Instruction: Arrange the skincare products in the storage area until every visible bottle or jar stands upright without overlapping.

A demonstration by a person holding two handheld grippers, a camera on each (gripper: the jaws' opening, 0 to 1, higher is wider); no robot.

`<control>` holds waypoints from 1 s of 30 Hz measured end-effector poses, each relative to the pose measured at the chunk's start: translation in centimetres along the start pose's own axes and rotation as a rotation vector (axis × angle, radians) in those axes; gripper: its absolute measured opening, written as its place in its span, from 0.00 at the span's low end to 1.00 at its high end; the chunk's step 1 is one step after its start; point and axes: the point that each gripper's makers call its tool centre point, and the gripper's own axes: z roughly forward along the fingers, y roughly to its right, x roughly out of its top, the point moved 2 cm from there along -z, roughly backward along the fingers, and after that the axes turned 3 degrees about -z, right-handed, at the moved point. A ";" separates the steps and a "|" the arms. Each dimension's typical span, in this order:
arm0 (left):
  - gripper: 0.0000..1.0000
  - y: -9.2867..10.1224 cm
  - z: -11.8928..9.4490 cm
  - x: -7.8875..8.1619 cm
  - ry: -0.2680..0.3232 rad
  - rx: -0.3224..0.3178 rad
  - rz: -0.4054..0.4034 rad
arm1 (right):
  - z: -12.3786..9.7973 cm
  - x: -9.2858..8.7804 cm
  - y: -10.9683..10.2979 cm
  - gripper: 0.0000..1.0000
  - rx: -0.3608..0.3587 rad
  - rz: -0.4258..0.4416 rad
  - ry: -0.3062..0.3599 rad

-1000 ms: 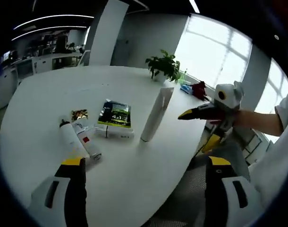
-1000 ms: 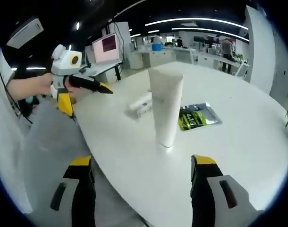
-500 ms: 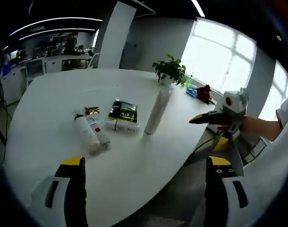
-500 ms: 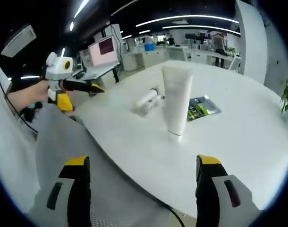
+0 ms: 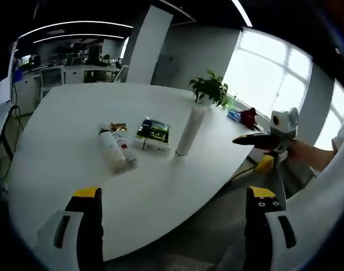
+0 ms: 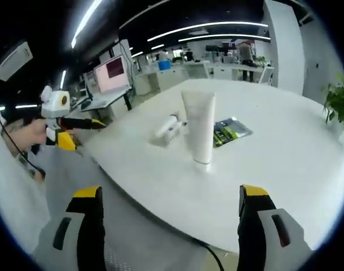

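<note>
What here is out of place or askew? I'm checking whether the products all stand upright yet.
Not yet. The tall white tube stands upright on its cap, but two white bottles lie flat side by side on the round white table, next to a flat green-and-black sachet and a small white box, also lying flat.

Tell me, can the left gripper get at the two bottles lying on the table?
Probably yes: the left gripper is open, nothing lies between it and the lying bottles, though it's held back off the table edge.
</note>
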 end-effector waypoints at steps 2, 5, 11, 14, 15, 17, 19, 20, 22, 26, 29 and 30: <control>0.99 -0.2 -0.1 -0.5 -0.001 0.007 -0.019 | 0.1 -0.1 0.1 1.00 -0.001 0.008 0.002; 0.99 -0.2 -0.3 -0.8 -0.007 0.007 -0.037 | 0.2 -0.3 0.0 1.00 -0.004 0.014 -0.002; 0.98 -1.0 -0.1 -0.5 0.000 0.017 -0.043 | 0.3 -1.0 0.0 1.00 -0.002 0.005 -0.034; 0.98 -1.1 -0.1 -0.3 0.007 0.024 -0.049 | 0.3 -0.9 -0.1 1.00 -0.002 0.021 -0.026; 0.98 -1.2 -0.1 -0.2 0.005 0.024 -0.049 | 0.3 -1.0 0.0 1.00 -0.003 0.024 -0.026; 0.98 -1.4 0.0 -0.2 0.002 0.026 -0.047 | 0.4 -1.0 0.1 1.00 -0.001 0.024 -0.028; 0.98 -1.5 0.1 -0.1 -0.003 0.025 -0.044 | 0.5 -1.1 0.1 1.00 0.001 0.028 -0.031; 0.98 -1.6 0.2 -0.1 -0.004 0.025 -0.043 | 0.6 -1.1 0.1 1.00 0.002 0.032 -0.031; 0.98 -1.7 0.3 -0.1 -0.009 0.028 -0.042 | 0.6 -1.1 0.0 1.00 0.002 0.041 -0.030; 0.96 -1.7 0.8 0.1 -0.024 0.029 -0.049 | 0.7 -1.3 0.1 0.99 0.004 0.049 -0.032; 0.93 -2.0 1.2 0.1 -0.037 0.038 -0.051 | 0.8 -1.2 0.6 0.99 0.007 0.053 -0.037; 0.93 -2.2 1.3 0.2 -0.038 0.044 -0.051 | 0.7 -1.2 0.7 0.99 0.007 0.053 -0.036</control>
